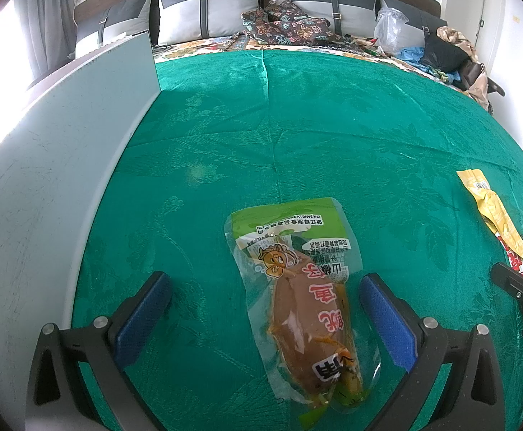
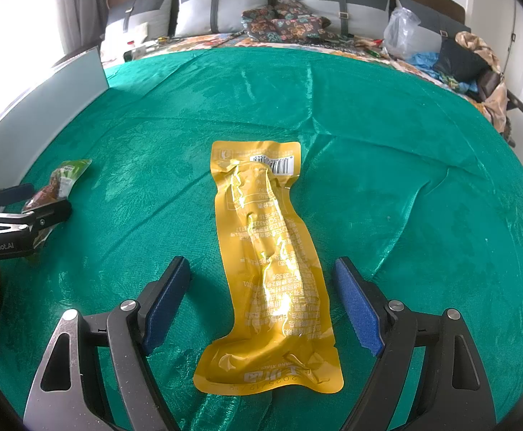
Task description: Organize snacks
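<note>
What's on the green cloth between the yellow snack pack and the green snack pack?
Nothing but bare green cloth. In the right wrist view, the yellow snack pack and the green snack pack lie apart with only fabric between them.

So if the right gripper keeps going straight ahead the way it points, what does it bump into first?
Probably the yellow snack packet. It lies lengthwise between the open fingers of the right gripper, straight ahead on the green cloth. How high the gripper sits above it is unclear.
</note>
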`<state>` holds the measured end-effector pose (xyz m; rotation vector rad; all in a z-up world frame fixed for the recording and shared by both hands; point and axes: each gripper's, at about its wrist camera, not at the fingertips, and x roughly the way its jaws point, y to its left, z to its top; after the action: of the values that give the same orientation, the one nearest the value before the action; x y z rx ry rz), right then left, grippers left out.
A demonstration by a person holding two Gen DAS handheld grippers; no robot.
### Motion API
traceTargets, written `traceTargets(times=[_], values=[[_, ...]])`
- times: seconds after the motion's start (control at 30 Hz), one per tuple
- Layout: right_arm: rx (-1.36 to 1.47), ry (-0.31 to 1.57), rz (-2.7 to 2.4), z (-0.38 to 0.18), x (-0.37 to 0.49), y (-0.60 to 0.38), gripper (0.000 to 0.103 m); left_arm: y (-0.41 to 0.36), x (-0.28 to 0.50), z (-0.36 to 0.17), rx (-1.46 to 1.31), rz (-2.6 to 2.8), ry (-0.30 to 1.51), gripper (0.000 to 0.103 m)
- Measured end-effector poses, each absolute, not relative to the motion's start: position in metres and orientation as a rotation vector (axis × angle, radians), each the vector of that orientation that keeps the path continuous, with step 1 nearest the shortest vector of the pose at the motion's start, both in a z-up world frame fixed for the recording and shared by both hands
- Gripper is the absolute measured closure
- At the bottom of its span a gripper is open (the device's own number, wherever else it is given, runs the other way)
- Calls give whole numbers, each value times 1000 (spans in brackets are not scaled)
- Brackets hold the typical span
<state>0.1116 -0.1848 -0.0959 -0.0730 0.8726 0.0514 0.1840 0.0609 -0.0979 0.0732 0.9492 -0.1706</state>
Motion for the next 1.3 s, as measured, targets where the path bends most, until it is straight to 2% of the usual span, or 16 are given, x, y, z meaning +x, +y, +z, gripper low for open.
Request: traceTargets(times=[1.1,1.3], values=[[-73,873,51,-96,112,-185,18,61,183,-98,74,-171,949,0],[-87,900,91,-95,112,-184,16,64,201,-94,139,-286,1104,0]])
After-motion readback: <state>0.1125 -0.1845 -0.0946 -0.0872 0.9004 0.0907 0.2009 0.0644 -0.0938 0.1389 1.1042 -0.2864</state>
